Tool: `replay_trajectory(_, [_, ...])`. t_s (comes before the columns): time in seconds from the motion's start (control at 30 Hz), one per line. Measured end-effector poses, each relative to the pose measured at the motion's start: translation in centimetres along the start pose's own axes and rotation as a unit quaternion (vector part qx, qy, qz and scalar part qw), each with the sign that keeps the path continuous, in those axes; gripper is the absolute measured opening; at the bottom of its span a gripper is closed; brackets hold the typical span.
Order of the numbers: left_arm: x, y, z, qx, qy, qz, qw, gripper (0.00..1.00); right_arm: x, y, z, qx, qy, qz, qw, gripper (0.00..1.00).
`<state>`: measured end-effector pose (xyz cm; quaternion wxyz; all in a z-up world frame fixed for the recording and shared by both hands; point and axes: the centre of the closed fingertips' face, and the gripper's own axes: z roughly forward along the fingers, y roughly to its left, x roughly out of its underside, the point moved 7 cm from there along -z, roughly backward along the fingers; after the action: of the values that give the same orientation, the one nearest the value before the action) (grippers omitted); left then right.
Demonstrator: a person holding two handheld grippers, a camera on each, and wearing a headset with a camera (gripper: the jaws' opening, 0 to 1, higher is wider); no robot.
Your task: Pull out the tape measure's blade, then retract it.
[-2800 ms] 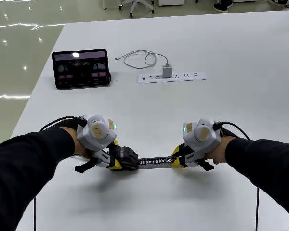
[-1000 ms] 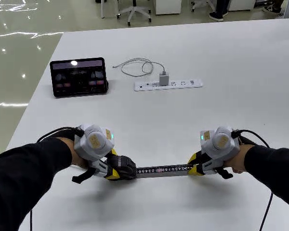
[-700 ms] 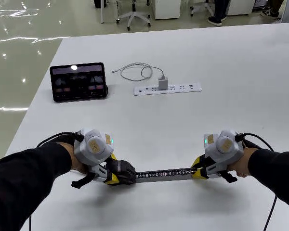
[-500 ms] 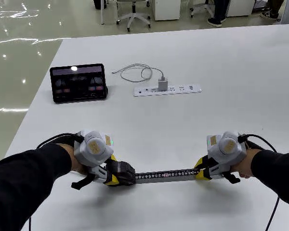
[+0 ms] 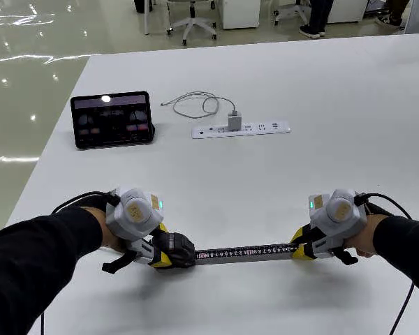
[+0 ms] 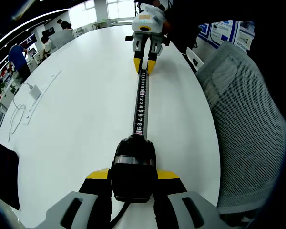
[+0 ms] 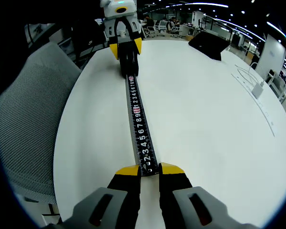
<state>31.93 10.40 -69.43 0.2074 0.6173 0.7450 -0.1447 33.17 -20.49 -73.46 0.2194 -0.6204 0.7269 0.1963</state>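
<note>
A black tape measure case (image 5: 175, 249) sits near the table's front edge, with my left gripper (image 5: 160, 252) shut on it; in the left gripper view the case (image 6: 134, 164) lies between the yellow-tipped jaws. Its numbered blade (image 5: 244, 252) runs to the right, low over the table, to my right gripper (image 5: 298, 248), which is shut on the blade's end. The right gripper view has the blade (image 7: 138, 129) stretching away from my right gripper (image 7: 149, 170) to the case (image 7: 127, 59). My right gripper (image 6: 145, 64) holds the far end of the blade (image 6: 140, 102) in the left gripper view.
A black tablet (image 5: 112, 118) stands at the back left of the white table (image 5: 321, 125). A white power strip (image 5: 241, 129) with a plugged charger and looped cable (image 5: 193, 103) lies behind the middle. A grey mesh chair (image 6: 245, 138) stands by the table's edge.
My right gripper has moved further right with the blade's end, so more blade is out. The left gripper and case have stayed put.
</note>
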Motion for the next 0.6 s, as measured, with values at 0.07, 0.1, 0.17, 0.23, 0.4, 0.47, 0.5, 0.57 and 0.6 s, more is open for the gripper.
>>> replay_trajectory(0.07, [0.0,0.0,0.0,0.000,0.000,0.000,1.0000,0.29,0.1,-0.1,-0.1,0.001,0.002,-0.001,1.0000,0.09])
replay_trajectory(0.1, [0.0,0.0,0.0,-0.001,0.000,0.000,1.0000,0.29,0.2,-0.1,-0.1,0.001,0.003,-0.001,1.0000,0.09])
replay_trajectory(0.17, [0.0,0.0,0.0,-0.001,0.000,-0.001,1.0000,0.29,0.3,-0.1,-0.3,0.001,0.004,-0.001,1.0000,0.09])
replay_trajectory(0.23, [0.0,0.0,0.0,-0.001,-0.001,-0.002,1.0000,0.29,0.5,-0.2,-0.4,0.002,0.005,0.000,1.0000,0.09])
replay_trajectory(0.4, [0.0,0.0,0.0,-0.001,-0.001,-0.002,1.0000,0.29,0.9,-0.4,-0.7,0.004,0.007,0.004,1.0000,0.09])
replay_trajectory(0.47, [0.0,0.0,0.0,-0.001,-0.002,-0.003,1.0000,0.29,1.0,-0.4,-0.7,0.003,0.007,0.006,1.0000,0.09])
replay_trajectory(0.5, [0.0,0.0,0.0,-0.001,-0.002,-0.002,1.0000,0.29,1.0,-0.5,-0.8,0.003,0.008,0.005,1.0000,0.09])
replay_trajectory(0.57, [0.0,0.0,0.0,-0.002,-0.002,-0.003,1.0000,0.29,1.1,-0.5,-0.8,0.003,0.009,0.003,0.9999,0.09])
replay_trajectory(0.6, [0.0,0.0,0.0,-0.002,-0.002,-0.003,1.0000,0.29,1.2,-0.6,-0.9,0.002,0.010,0.004,0.9999,0.09])
